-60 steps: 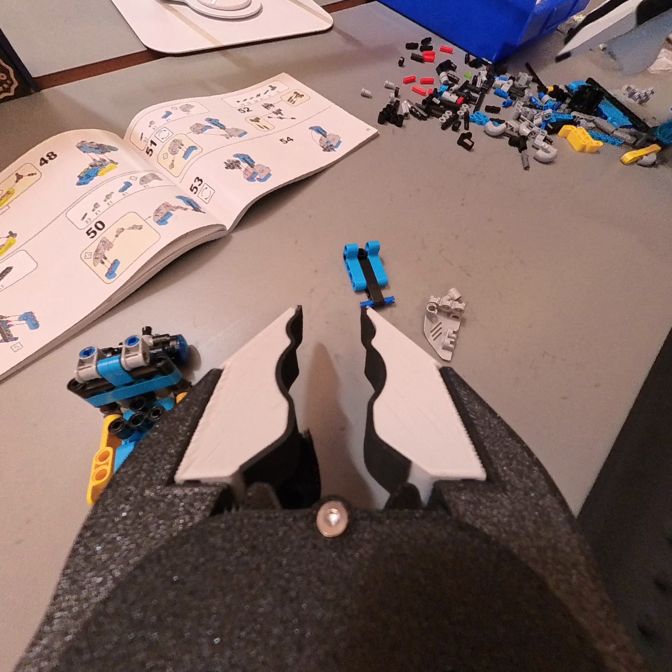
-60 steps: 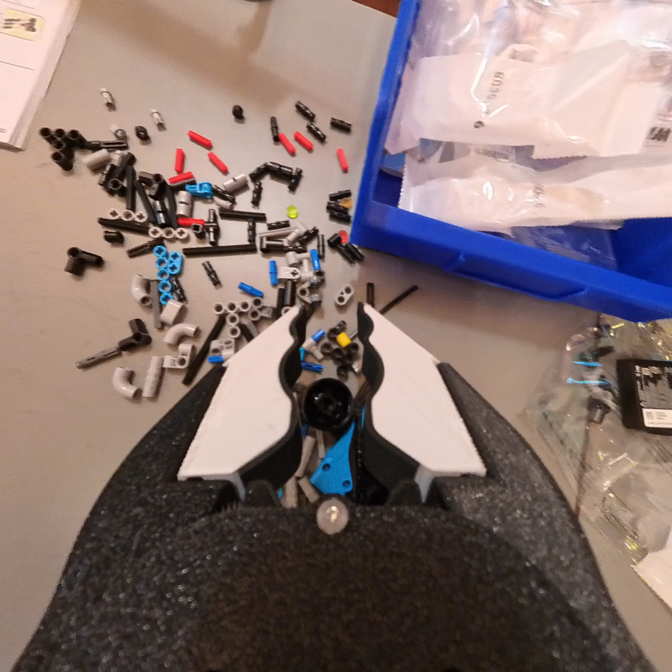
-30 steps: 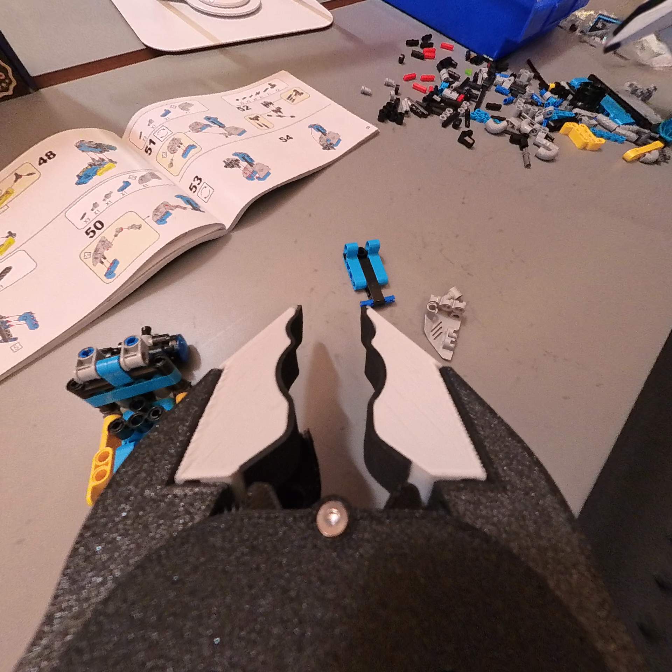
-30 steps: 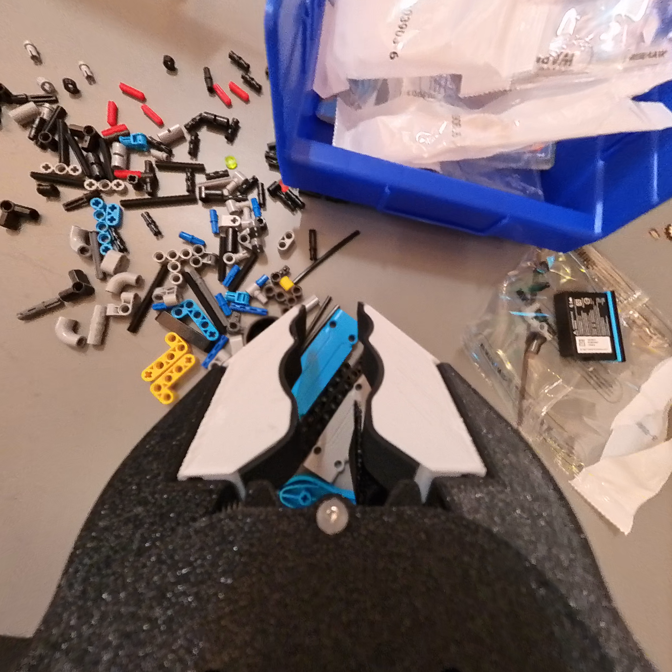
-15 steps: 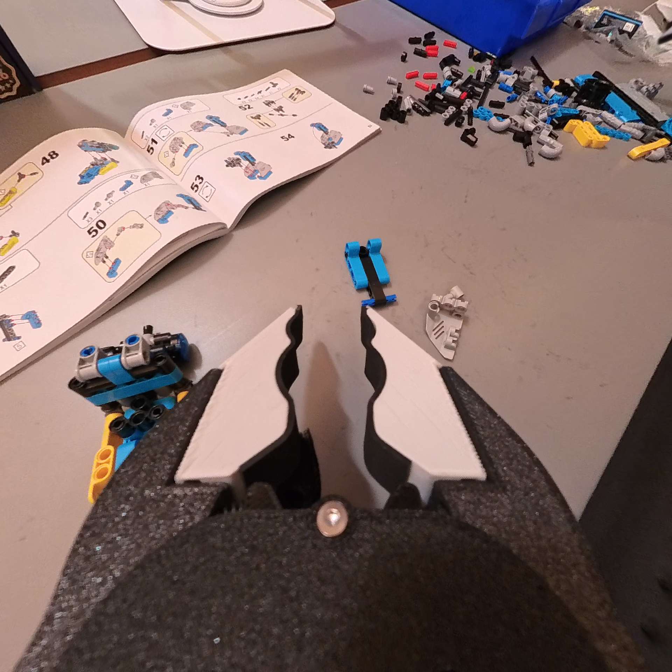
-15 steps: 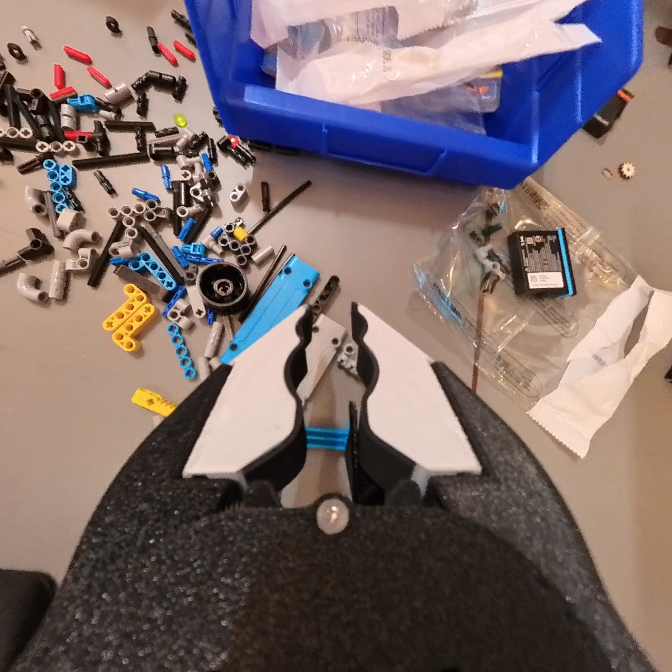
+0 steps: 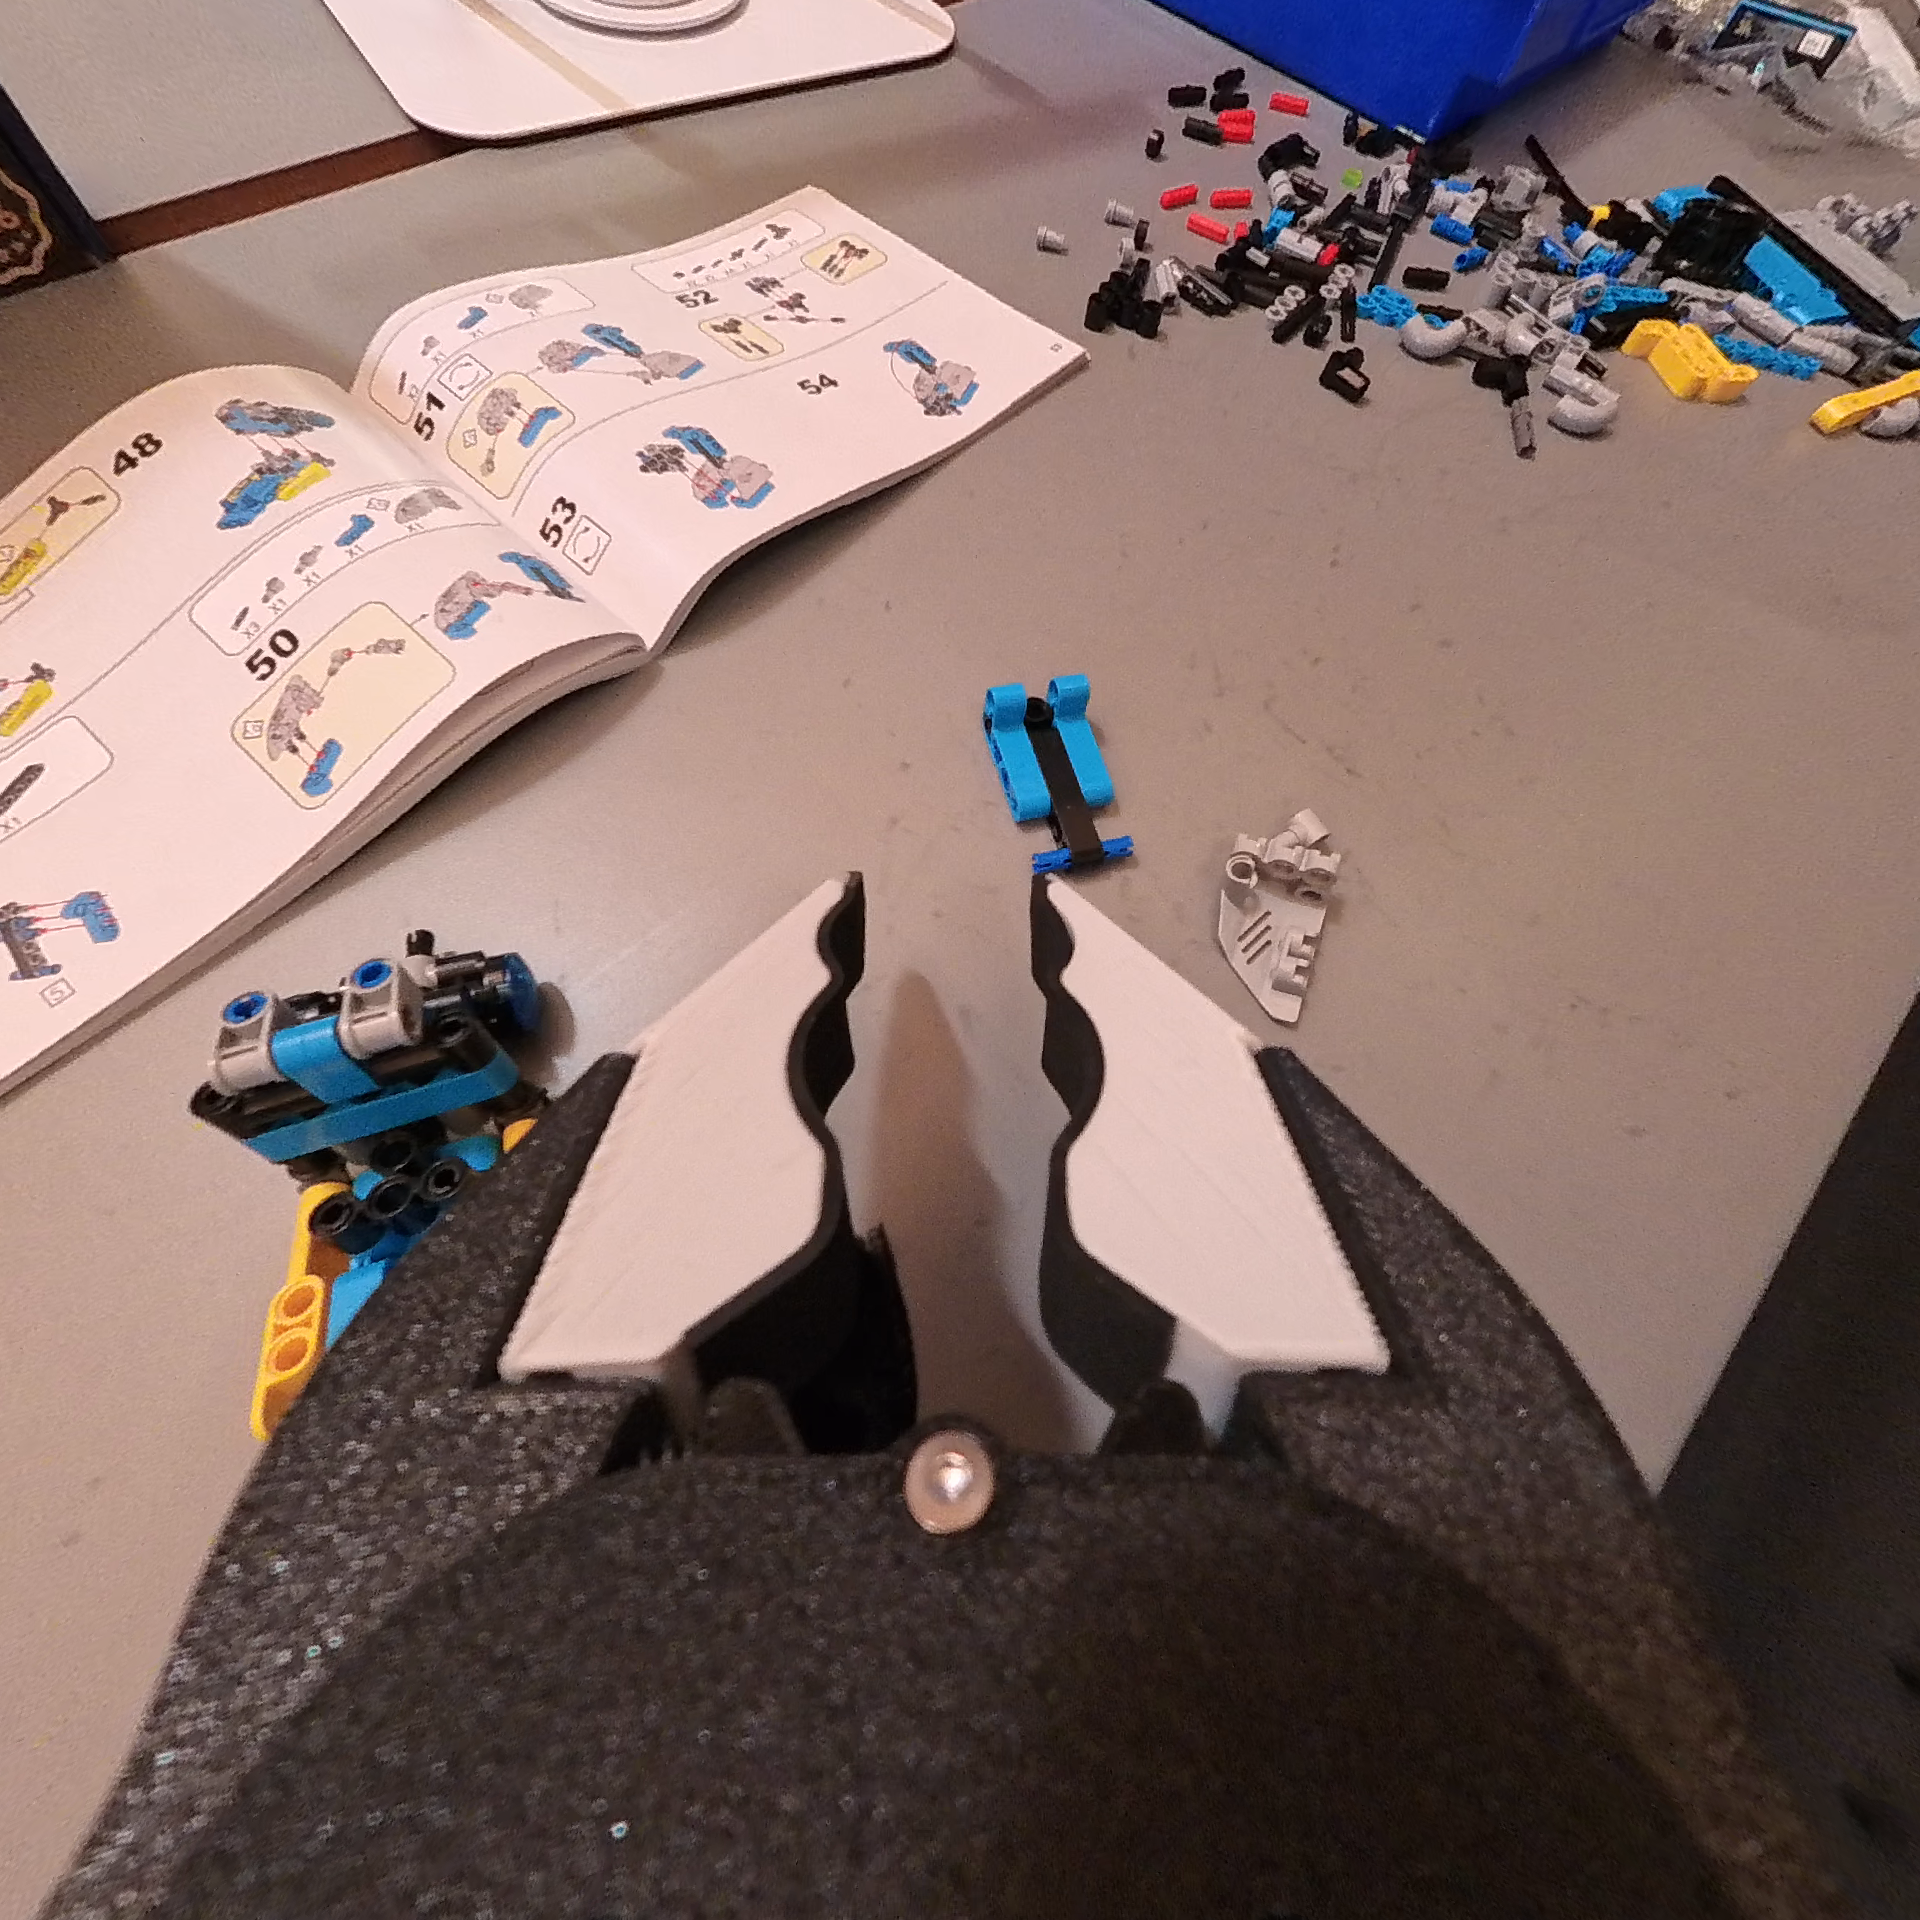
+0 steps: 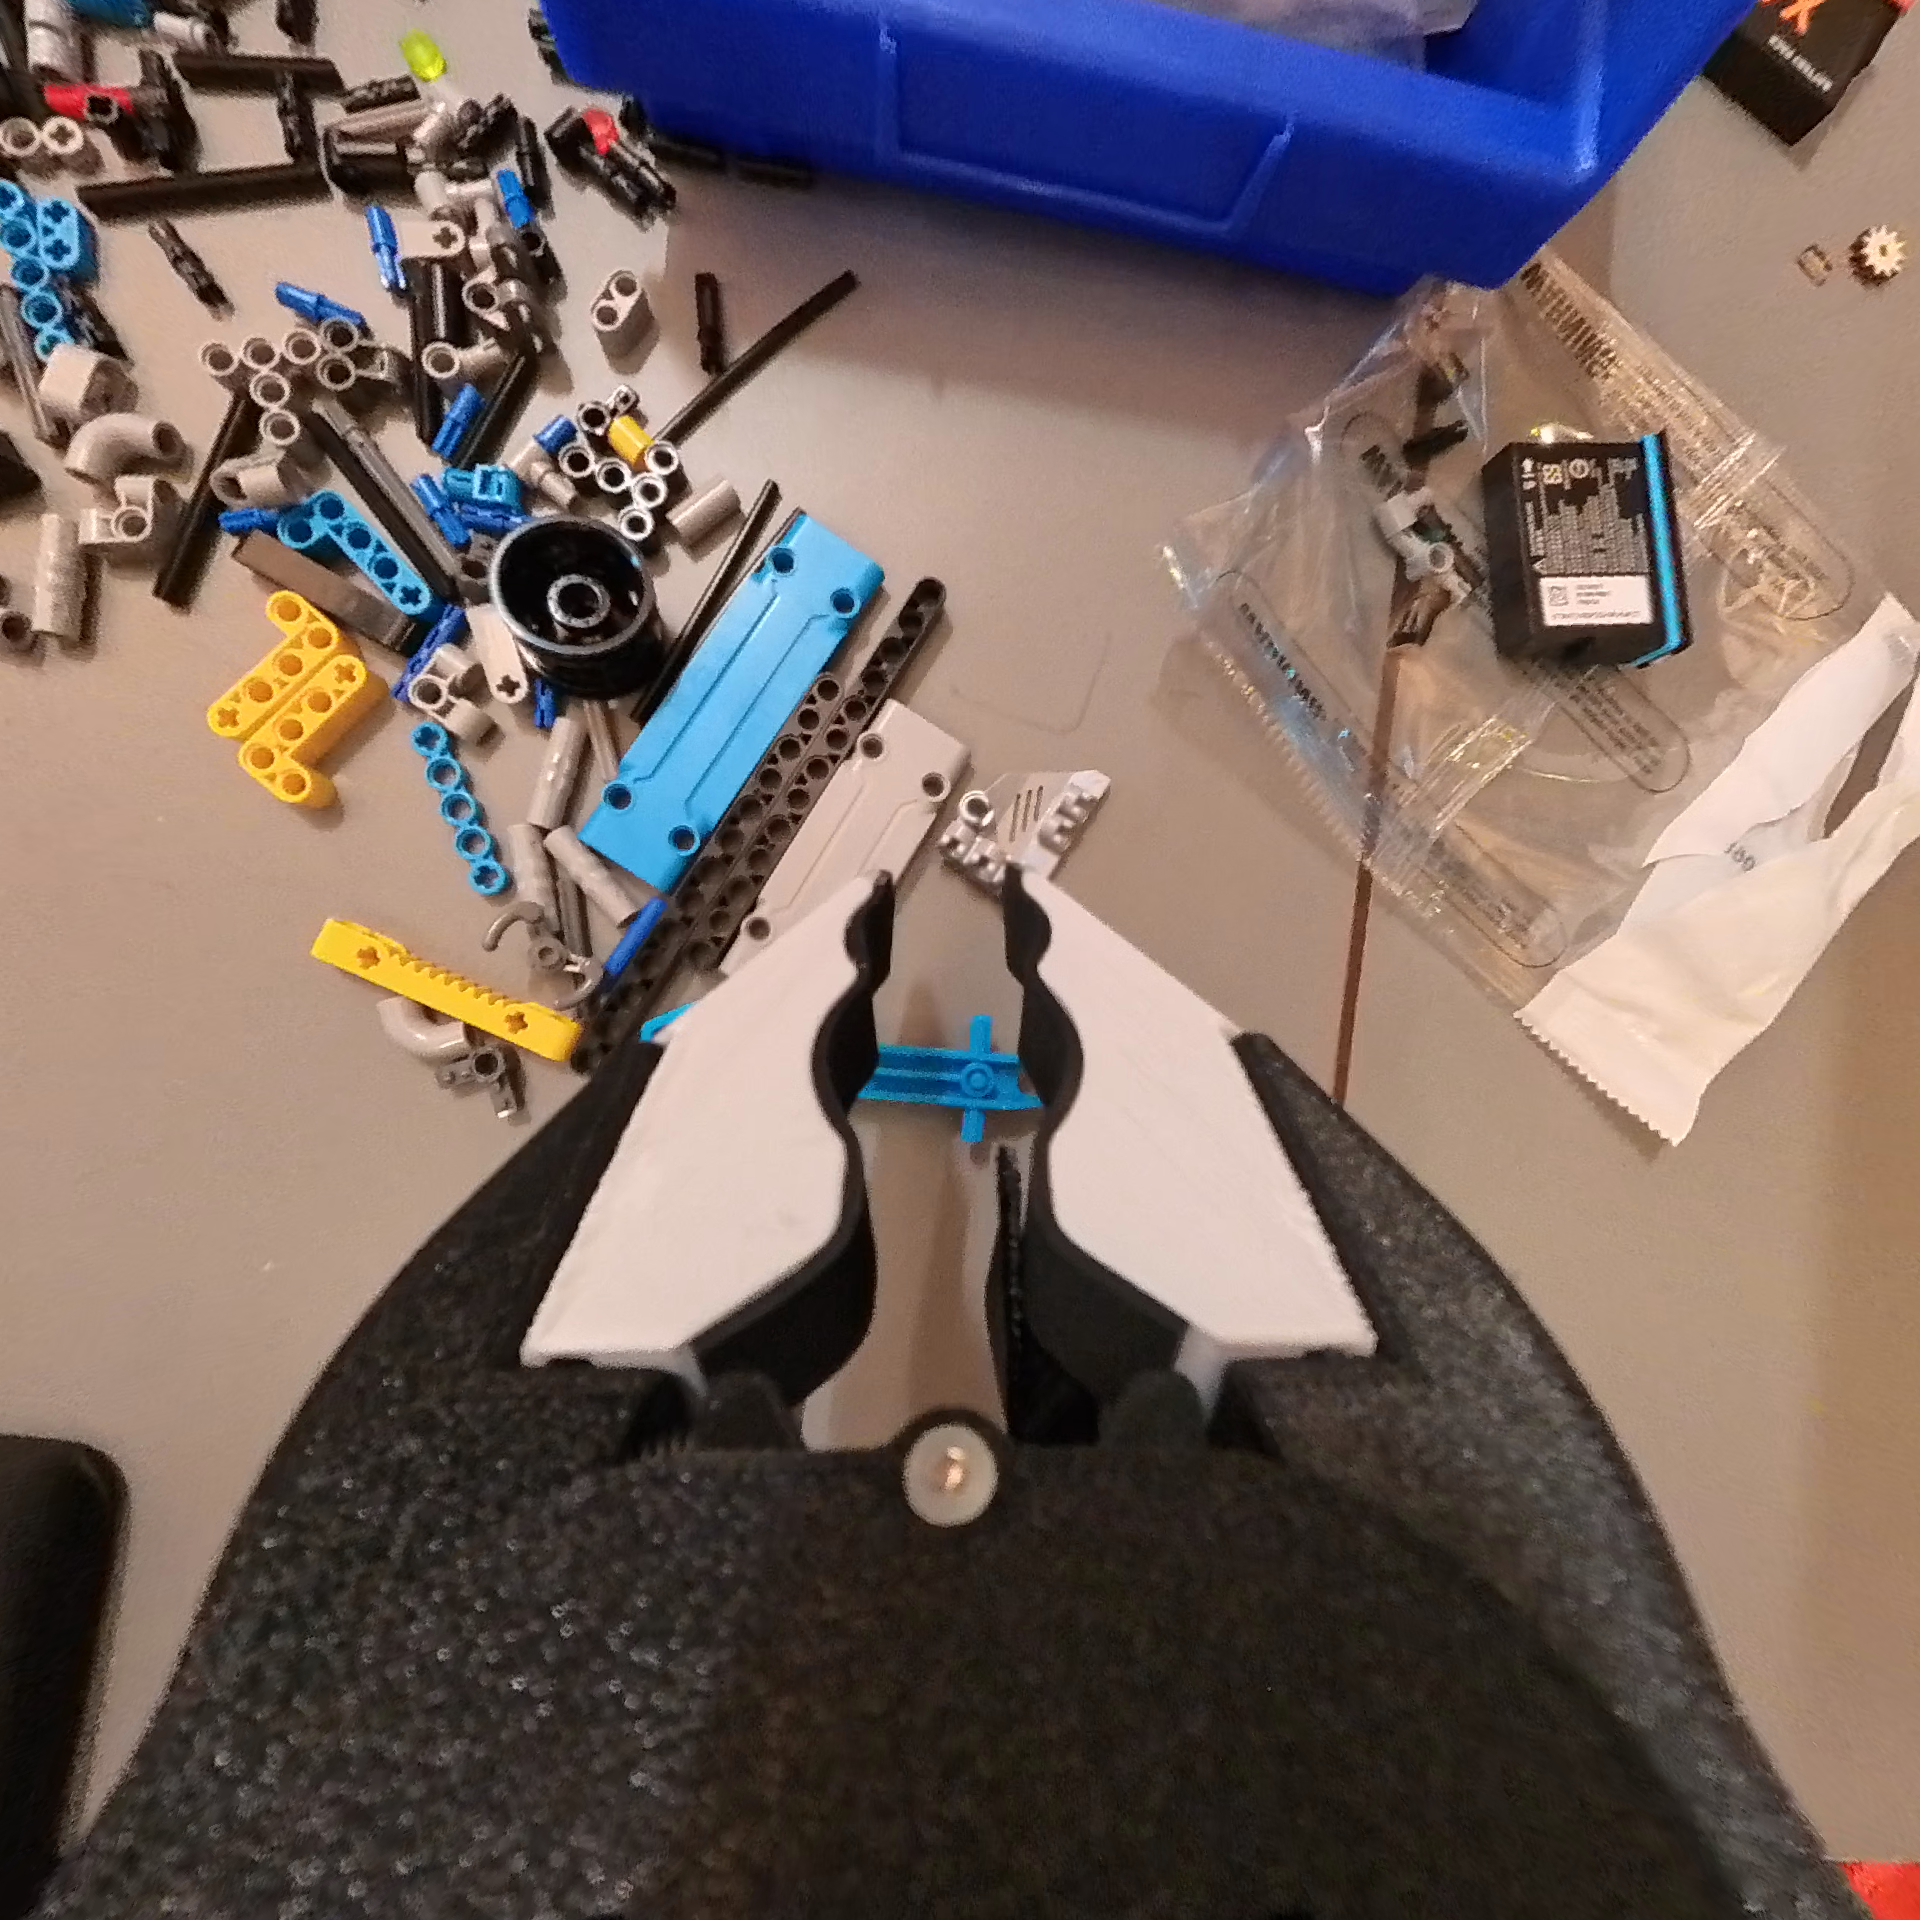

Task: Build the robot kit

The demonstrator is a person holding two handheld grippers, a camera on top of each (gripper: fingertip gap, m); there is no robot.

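Observation:
My left gripper (image 7: 948,894) is open and empty, low over the grey table (image 7: 1455,675). A small blue-and-black assembly (image 7: 1049,758) lies just beyond its right fingertip. A grey panel piece with connectors (image 7: 1273,925) lies to the right, and a blue, black and yellow part-built model (image 7: 364,1060) to the left. My right gripper (image 8: 945,883) is open and empty at the near edge of a pile of loose parts. A grey panel piece with connectors (image 8: 1023,821) lies just ahead of its tips. A blue cross-shaped piece (image 8: 945,1081) lies on the table under its fingers.
An open instruction booklet (image 7: 416,499) lies at the left. In the pile are a long blue panel (image 8: 727,707), a black beam (image 8: 790,790), a black wheel (image 8: 577,608) and yellow pieces (image 8: 286,696). A blue bin (image 8: 1143,125) stands behind. A clear bag with a black box (image 8: 1579,551) lies right. The blue cross-shaped piece (image 8: 945,1081) lies some 5 cm from my right tips, 50 cm from my left tips.
My right gripper has drawn back and to the right over the pile, from the small parts to the grey panel piece, and its jaws have narrowed a little. My left gripper has barely moved.

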